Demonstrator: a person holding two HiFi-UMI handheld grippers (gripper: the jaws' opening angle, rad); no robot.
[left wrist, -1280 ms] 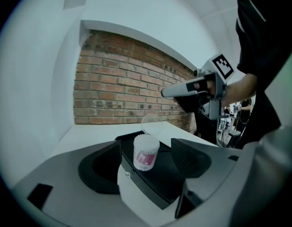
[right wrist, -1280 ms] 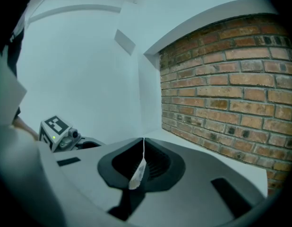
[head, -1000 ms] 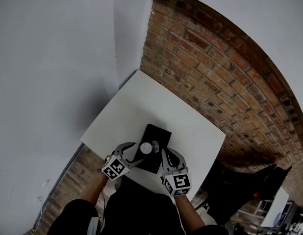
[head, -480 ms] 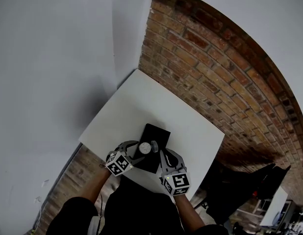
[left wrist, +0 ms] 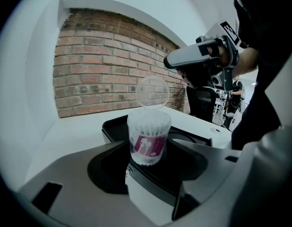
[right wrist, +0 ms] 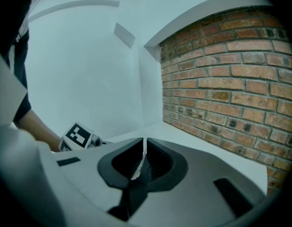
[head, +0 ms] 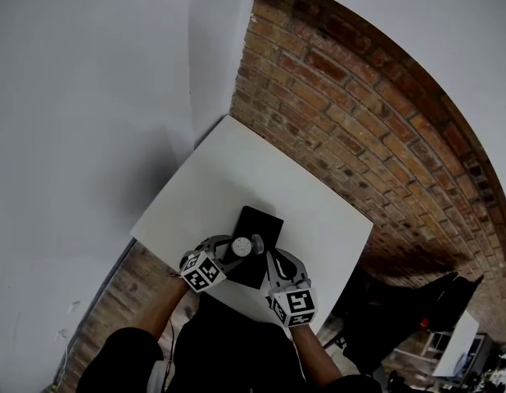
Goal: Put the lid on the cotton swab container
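Note:
A clear tub of cotton swabs (left wrist: 148, 136) with a purple label stands upright on a black tray (left wrist: 113, 126). My left gripper (left wrist: 153, 146) has a jaw on each side of the tub, and its jaws are closing; a gap still shows on the right side. The round clear lid (left wrist: 152, 92) hangs just above the tub's open top. My right gripper (right wrist: 142, 157) is shut on the lid's thin edge (right wrist: 144, 148). In the head view the tub (head: 241, 248) sits between the left gripper (head: 233, 252) and the right gripper (head: 269, 257).
The black tray (head: 261, 222) lies near the front edge of a white table (head: 228, 170). A brick wall (head: 359, 121) runs along the table's right side, and a white wall (head: 89, 97) stands to the left. A dark chair (left wrist: 202, 103) stands beyond the table.
My left gripper has moved in from the left until its jaws stand around the tub, and they have narrowed. The right gripper with the lid has barely shifted.

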